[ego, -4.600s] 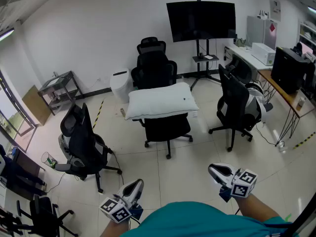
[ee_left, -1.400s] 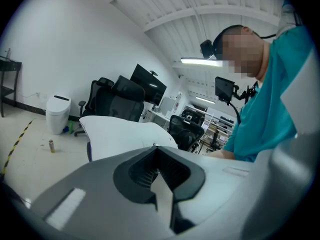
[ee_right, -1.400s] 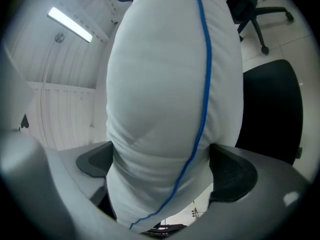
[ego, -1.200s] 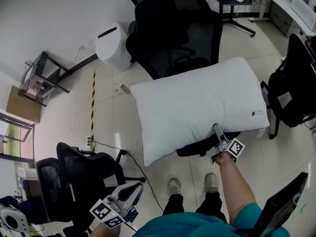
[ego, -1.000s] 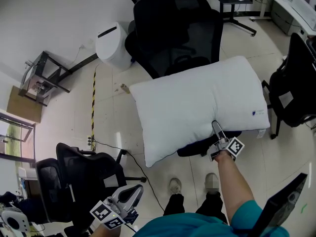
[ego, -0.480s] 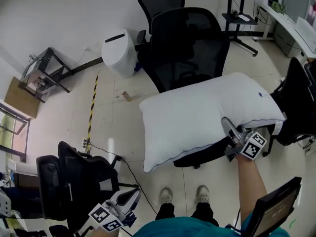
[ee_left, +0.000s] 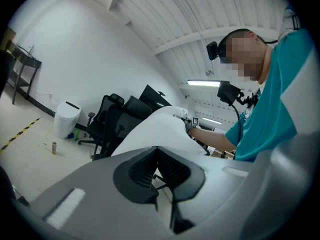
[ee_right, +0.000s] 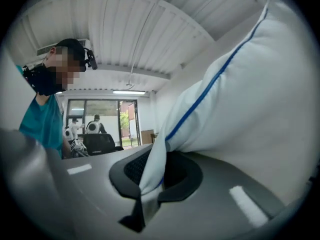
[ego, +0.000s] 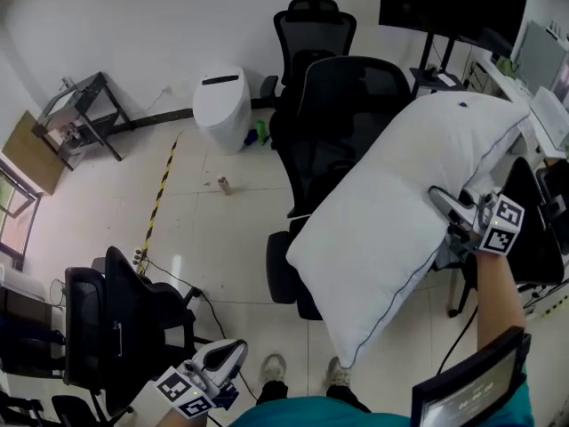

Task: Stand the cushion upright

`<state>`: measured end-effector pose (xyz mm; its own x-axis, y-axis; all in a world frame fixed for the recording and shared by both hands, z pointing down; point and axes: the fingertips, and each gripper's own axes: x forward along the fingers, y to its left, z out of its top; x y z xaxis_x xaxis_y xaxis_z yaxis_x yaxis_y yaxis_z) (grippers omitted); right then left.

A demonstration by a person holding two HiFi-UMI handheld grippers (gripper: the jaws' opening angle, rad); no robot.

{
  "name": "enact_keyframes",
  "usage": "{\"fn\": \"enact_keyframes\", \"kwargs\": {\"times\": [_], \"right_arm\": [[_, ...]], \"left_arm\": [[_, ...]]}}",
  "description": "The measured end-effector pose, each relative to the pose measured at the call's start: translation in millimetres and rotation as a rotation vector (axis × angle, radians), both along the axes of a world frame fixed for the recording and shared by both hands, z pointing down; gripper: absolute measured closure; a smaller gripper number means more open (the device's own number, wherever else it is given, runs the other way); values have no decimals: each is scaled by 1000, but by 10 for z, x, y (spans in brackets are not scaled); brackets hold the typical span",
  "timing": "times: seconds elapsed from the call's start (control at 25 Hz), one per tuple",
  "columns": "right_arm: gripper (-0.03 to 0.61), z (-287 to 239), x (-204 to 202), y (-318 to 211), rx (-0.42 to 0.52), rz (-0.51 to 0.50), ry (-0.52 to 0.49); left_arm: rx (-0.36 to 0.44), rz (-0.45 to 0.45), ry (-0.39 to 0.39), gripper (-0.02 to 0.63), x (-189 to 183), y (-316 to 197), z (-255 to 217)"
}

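Observation:
A white cushion [ego: 400, 212] with blue piping hangs steeply tilted over the seat [ego: 283, 269] of a black office chair [ego: 342, 114]. Its high end is at the upper right and its low corner points at the floor. My right gripper [ego: 442, 201] is raised at the cushion's right edge and is shut on it. In the right gripper view the seam fabric [ee_right: 150, 176] is pinched between the pads. My left gripper [ego: 238, 347] stays low at the bottom left, shut, with nothing in it. From the left gripper view the cushion [ee_left: 150, 129] shows ahead, well apart from it.
A white round bin [ego: 220, 105] and a second black chair [ego: 313, 29] stand behind. Another black chair [ego: 124, 318] is at the bottom left. A screen on a stand [ego: 449, 7] is at the back right, a metal rack [ego: 80, 109] at the left. Striped tape [ego: 158, 194] marks the floor.
My right gripper closed on the cushion's near edge and rose high with it. The cushion tipped from lying flat on the seat to steeply tilted. The left gripper barely moved.

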<state>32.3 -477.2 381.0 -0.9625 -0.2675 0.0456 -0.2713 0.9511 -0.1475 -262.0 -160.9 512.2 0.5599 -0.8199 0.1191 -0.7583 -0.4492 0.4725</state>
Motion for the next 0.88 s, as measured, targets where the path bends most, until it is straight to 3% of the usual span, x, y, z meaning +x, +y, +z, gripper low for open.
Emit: {"fn": "enact_keyframes", "kwargs": {"times": [0.12,0.28,0.68,0.88], "right_arm": [[561,-337,-178,-106,80,-61,74],[561,-612,-282,22,141,-136,94],[561,-714,-242,590,191,-276,87],[561,-875,-243,644,214,-287,101]], "left_arm": [[15,-29,10,603,-62,-26,-50],[29,-60,30,603,-130,-43,-114],[42,-53,42,603,-113,-55,-84],[53,-35,49,603,-65,-63,-116]]}}
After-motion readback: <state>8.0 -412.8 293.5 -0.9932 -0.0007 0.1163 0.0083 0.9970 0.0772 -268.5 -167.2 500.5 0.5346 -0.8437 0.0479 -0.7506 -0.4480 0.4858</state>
